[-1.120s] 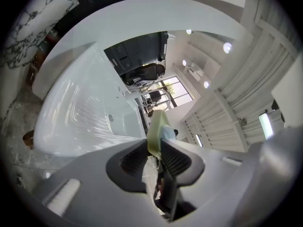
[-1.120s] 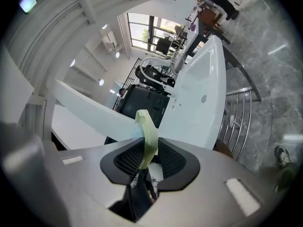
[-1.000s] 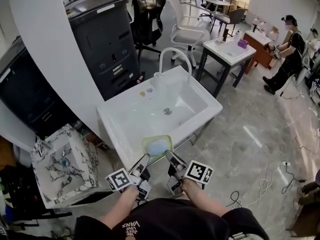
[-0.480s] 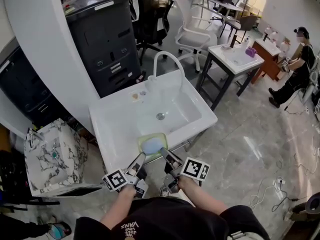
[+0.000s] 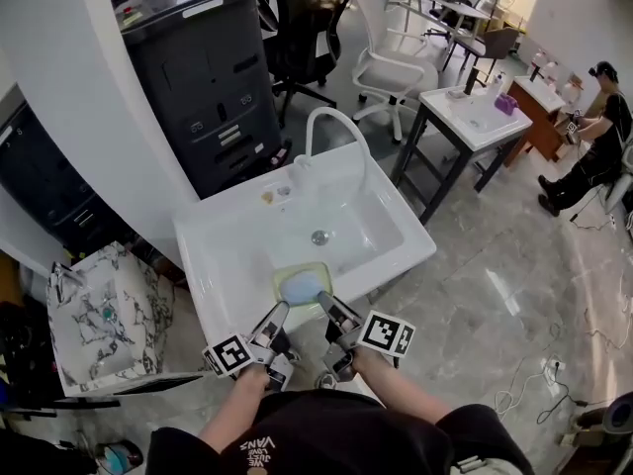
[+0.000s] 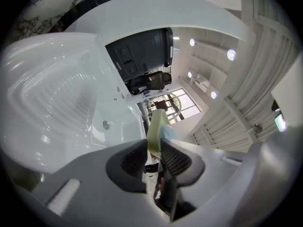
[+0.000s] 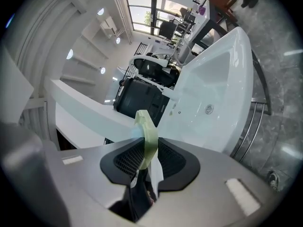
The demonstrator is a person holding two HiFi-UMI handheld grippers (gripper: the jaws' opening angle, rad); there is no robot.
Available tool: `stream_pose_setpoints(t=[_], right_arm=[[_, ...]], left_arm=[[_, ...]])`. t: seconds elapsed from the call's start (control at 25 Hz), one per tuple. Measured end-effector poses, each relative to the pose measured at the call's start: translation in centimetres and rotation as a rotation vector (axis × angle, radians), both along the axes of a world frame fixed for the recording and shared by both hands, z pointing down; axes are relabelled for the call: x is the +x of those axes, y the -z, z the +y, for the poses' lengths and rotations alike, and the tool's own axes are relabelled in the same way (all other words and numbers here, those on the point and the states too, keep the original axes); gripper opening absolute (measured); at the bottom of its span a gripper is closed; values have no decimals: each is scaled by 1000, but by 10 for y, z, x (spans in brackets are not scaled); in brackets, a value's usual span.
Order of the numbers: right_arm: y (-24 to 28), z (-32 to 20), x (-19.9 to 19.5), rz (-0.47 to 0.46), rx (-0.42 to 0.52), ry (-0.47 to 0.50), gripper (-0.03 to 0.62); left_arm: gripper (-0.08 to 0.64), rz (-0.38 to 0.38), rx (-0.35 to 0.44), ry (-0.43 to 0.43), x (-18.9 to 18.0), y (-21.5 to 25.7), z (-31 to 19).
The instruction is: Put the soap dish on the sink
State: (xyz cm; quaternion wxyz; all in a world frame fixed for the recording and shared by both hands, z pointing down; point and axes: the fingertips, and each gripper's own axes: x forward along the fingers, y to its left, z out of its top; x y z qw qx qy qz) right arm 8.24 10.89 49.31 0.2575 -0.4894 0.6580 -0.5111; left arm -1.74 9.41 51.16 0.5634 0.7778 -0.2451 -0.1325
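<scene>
The soap dish (image 5: pixel 303 283), clamped by the left tool (image 5: pixel 275 317) and the right tool (image 5: pixel 328 311), has edged further over the front edge of the sink (image 5: pixel 223 240), so set-down looks near.

The pale green, rounded-square soap dish (image 5: pixel 319 271), carrying a light blue bar, is held level over the white sink's (image 5: pixel 220 255) near rim, its near edge pinched by the left gripper (image 5: pixel 278 312) and right gripper (image 5: pixel 325 307).
</scene>
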Motion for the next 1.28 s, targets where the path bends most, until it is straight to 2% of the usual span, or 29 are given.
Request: stream_pose_setpoints(t=[0.64, 0.8, 1.0, 1.28], right_arm=[[7, -100, -16, -1, 19, -64, 83], [2, -114, -22, -8, 8, -66, 83], [-6, -131, -20, -9, -11, -39, 83], [-14, -172, -12, -1, -18, 38, 83]], left_arm=[[126, 1, 24, -53, -15, 9, -106], [126, -10, -5, -48, -22, 3, -120], [126, -22, -2, -33, -20, -4, -135], [126, -28, -1, 35, -12, -12, -168]])
